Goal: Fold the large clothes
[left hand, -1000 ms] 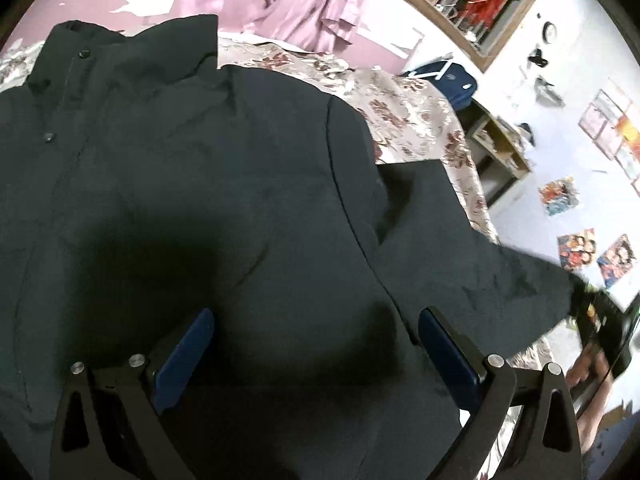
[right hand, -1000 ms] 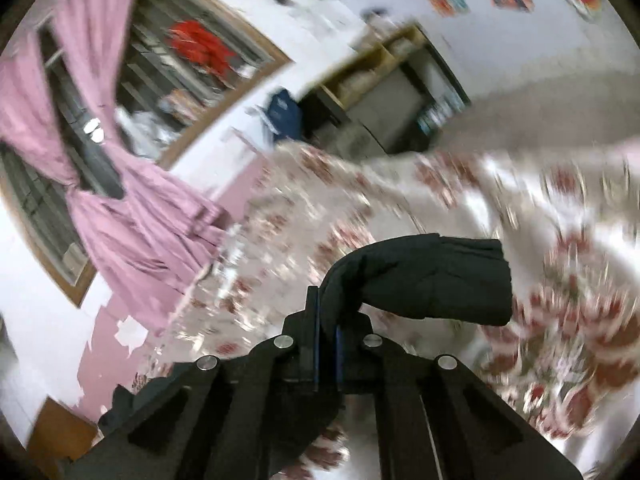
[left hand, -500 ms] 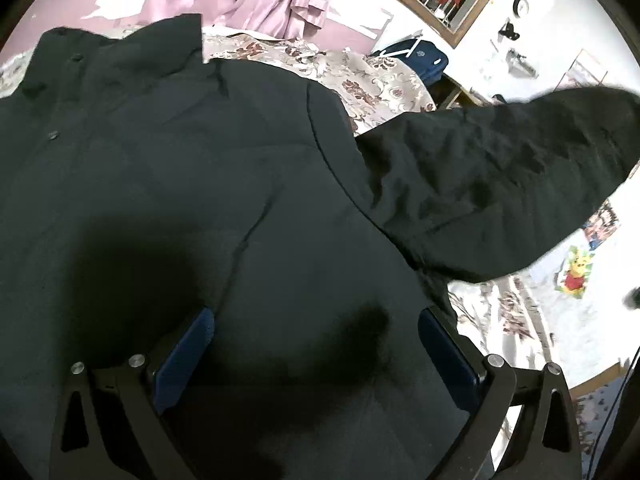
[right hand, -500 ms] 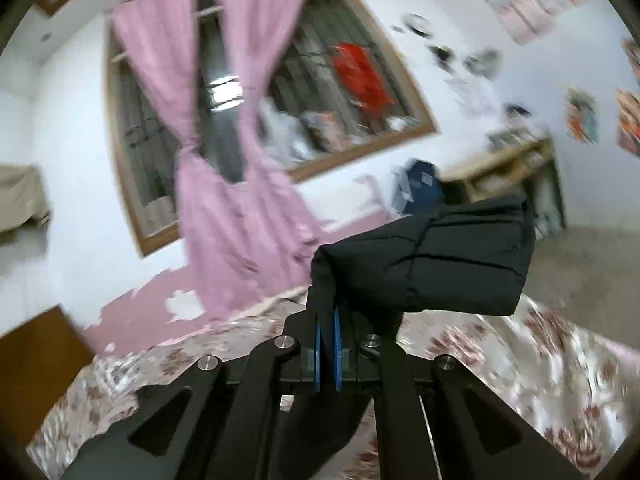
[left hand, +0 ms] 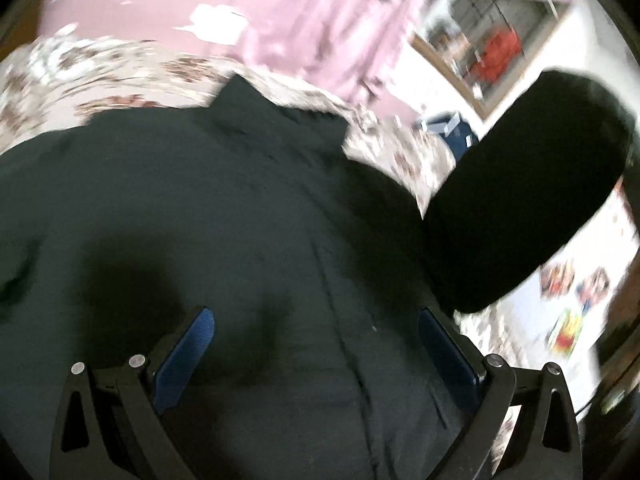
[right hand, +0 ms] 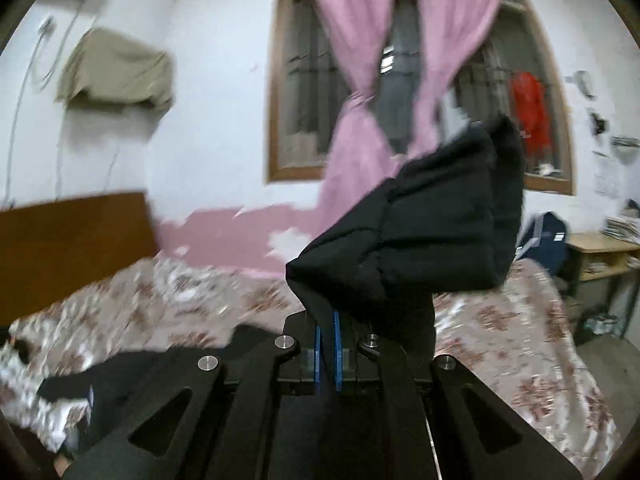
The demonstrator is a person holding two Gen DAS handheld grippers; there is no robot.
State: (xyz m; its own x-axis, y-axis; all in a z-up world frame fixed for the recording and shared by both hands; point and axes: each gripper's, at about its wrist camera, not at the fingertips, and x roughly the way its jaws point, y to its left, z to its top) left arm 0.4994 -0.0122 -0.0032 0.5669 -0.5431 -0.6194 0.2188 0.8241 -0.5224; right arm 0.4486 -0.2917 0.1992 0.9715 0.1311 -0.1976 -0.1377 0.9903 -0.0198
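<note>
The dark jacket (left hand: 224,216) lies spread over the bed (right hand: 500,332), covering most of the flowered bedcover. The right hand-held gripper (right hand: 327,354) has its blue pads pinched tight on the cuff of the sleeve (right hand: 424,232) and holds it up in the air, probably to bring it across the body for a fold. The left hand-held gripper (left hand: 316,354) hangs above the jacket's front with its jaws wide and empty, perhaps ready to hold the cloth down.

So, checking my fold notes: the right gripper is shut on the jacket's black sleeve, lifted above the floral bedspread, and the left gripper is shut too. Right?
Not quite. The left gripper is open, its blue pads wide apart over the black jacket, as the left wrist view shows. The right gripper is indeed shut on the sleeve, above the floral bedspread.
</note>
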